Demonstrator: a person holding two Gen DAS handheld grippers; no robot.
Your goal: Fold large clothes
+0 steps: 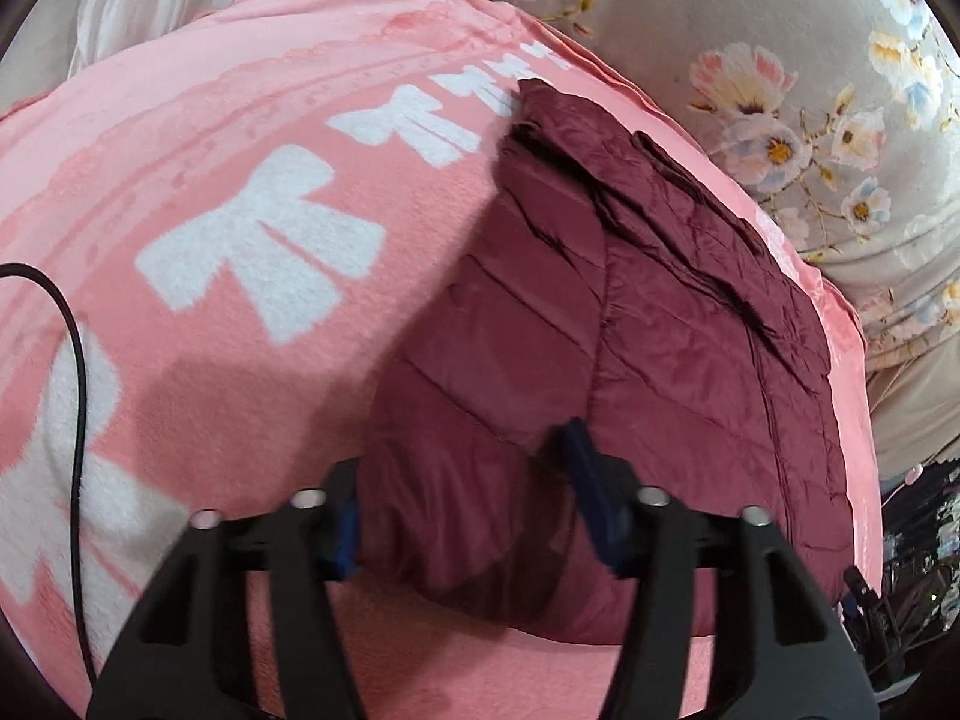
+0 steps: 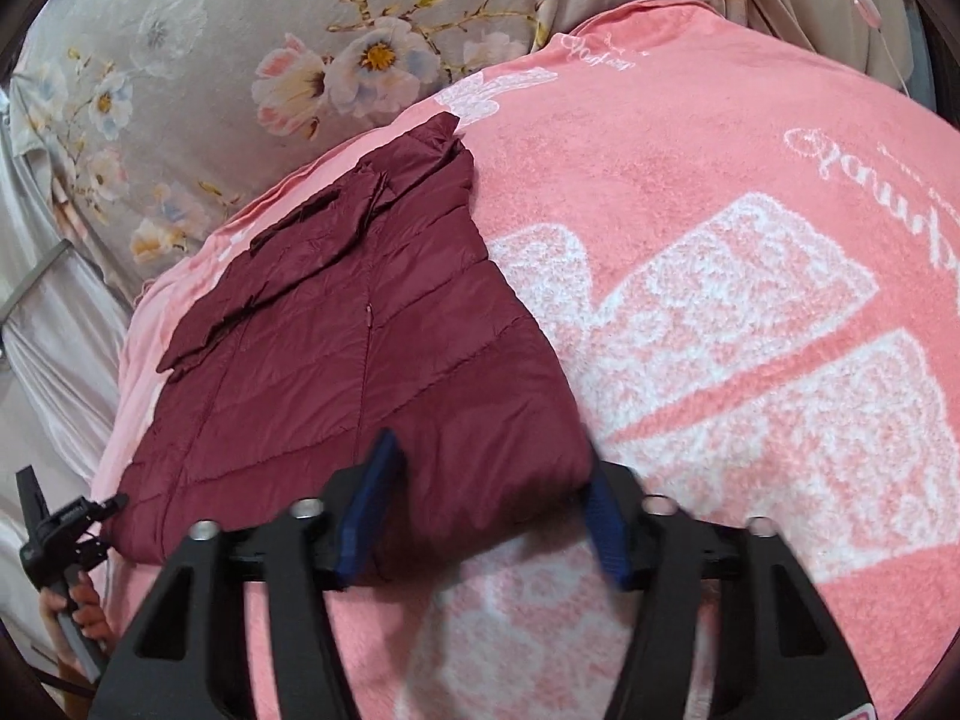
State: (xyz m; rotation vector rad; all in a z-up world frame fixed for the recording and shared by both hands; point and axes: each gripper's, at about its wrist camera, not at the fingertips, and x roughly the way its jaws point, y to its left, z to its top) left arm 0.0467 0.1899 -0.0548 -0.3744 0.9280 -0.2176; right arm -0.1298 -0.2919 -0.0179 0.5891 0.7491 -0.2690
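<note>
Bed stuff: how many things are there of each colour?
Dark red: 1, the puffy jacket
Pink: 1, the blanket with white bows
Grey with flowers: 1, the sheet
Black with blue pads: 2, the left gripper and the right gripper
Total: 5

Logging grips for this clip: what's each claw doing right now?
Left claw: closed on the near edge of the maroon jacket.
Right claw: closed on the jacket's near corner.
</note>
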